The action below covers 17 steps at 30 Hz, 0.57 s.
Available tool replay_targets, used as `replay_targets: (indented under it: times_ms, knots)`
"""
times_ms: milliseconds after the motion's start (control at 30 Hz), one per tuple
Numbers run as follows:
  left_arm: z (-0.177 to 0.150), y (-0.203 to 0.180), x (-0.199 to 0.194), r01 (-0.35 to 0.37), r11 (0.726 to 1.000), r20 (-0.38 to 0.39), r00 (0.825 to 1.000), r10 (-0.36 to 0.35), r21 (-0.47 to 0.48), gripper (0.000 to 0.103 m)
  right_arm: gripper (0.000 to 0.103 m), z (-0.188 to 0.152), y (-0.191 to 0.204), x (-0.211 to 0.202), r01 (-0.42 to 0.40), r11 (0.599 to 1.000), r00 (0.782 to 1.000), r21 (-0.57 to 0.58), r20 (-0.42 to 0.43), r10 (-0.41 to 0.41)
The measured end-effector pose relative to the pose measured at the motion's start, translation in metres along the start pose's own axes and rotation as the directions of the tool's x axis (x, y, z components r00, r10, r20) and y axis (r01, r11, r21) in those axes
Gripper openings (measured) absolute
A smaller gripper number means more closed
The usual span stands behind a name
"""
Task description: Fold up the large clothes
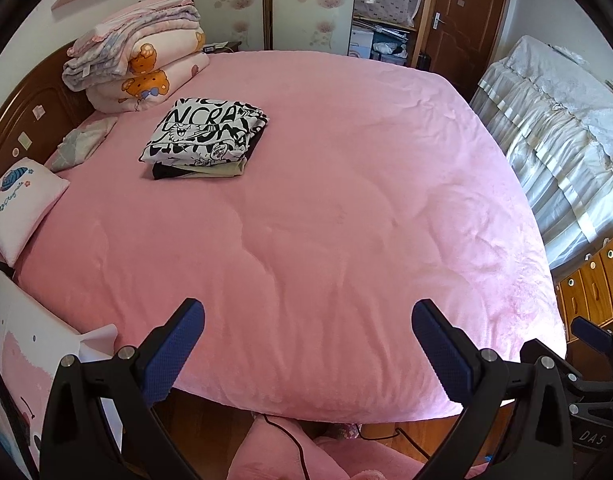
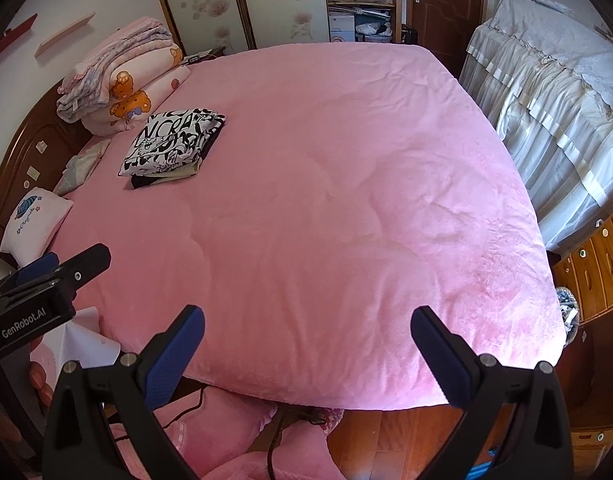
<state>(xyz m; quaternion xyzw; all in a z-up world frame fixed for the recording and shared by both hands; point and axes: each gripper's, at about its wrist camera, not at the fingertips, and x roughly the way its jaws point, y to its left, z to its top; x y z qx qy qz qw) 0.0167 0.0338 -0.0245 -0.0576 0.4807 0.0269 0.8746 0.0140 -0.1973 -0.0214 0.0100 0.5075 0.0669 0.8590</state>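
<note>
Far off, up and to the left of both tongs: folded clothes (image 1: 204,140) on pink bed (image 1: 346,220). Left gripper (image 1: 308,344) a bit nearer. Right gripper (image 2: 308,350) and left both wide open, holding nothing.

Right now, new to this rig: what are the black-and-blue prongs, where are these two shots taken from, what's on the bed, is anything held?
No robot arm here: a person holds one two-finger gripper in each hand, each with a fisheye camera looking along its fingers. One picture is from the left gripper, the other from the right gripper. Both are open and hold nothing. On the pink bed cover lie a stack of folded clothes, folded quilts and a small pillow near the headboard.
</note>
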Motion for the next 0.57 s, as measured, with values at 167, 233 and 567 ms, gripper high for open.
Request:
replay_targets:
  times_ms: [167,233,567]
  knots:
    - [0.001,-0.002,0.001,-0.001,1.0,-0.002,1.0,0.001,0.01,0.103,0.103,0.002,0.005,0.0,0.003,1.0,1.0,-0.02,0.002,-0.003]
    - [0.002,-0.003,0.001,-0.001,1.0,-0.001,1.0,0.001,0.013,0.103,0.103,0.003,0.005,0.0,0.005,1.0,1.0,-0.023,0.003,-0.005]
    - [0.003,-0.011,0.006,-0.009,1.0,-0.01,1.0,0.009,0.026,0.103,0.103,0.007,-0.003,0.006,0.0,1.0,1.0,-0.005,-0.018,0.0]
